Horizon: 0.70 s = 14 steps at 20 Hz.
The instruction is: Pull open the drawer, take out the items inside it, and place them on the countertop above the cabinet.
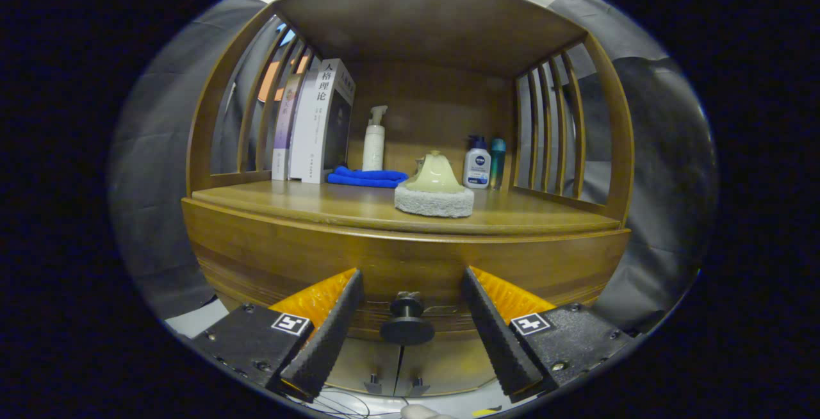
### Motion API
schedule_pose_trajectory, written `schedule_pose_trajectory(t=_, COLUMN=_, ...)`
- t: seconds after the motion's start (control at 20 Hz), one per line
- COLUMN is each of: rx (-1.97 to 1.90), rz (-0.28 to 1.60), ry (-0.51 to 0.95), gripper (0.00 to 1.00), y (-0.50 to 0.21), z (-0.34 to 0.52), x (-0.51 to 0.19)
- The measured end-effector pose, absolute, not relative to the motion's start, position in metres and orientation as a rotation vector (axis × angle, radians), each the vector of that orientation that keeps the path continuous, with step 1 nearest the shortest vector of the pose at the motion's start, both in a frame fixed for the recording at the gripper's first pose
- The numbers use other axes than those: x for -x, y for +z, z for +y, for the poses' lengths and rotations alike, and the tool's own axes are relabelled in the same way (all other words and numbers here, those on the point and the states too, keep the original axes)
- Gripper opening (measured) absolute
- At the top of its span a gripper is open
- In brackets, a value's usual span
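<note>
Gripper view: gripper (410, 316) spread wide, nothing held. The drawer knob (407, 321) sits in the gap between the two fingers, clear space on either side — neither finger touches it. The knob is a dark round disc on a short stem, fixed to the drawer front (410, 265), which looks flush with the cabinet, i.e. closed; contents hidden.

Below the drawer — two cabinet doors (400, 361) with small handles near their meeting edge.

Above the drawer, the countertop (307, 204) with a slatted wooden frame at each side and a wooden top overhead. On it, near the front edge and beyond the fingers, a pale scrubber (434, 191) with a grey pad base. Behind it, toward the back wall: a folded blue cloth (366, 177), a white pump bottle (374, 140) standing just behind the cloth, and books (317, 121) upright at the left side. At the right rear, a small white bottle (477, 163) with a teal bottle (498, 161) beside it.
</note>
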State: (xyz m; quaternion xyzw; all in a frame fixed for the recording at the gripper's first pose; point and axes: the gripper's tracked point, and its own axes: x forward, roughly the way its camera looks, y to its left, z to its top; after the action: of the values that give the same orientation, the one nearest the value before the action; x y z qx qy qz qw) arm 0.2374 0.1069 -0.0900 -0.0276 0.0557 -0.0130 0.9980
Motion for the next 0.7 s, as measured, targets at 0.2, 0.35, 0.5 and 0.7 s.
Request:
schedule_pose_trajectory(t=0.2, rx=0.041, rz=0.130, ry=-0.014, gripper=0.98, y=-0.088, z=0.107, x=-0.238)
schedule_pose_trajectory(t=0.35, rx=0.039, rz=0.112, ry=0.002, gripper=0.98, y=-0.076, z=0.102, x=-0.226)
schedule_pose_trajectory(t=0.5, rx=0.045, rz=0.084, ry=0.001, gripper=0.98, y=-0.055, z=0.087, x=-0.194)
schedule_pose_trajectory(t=0.7, rx=0.026, rz=0.022, ry=-0.005, gripper=0.98, y=-0.023, z=0.059, x=-0.132)
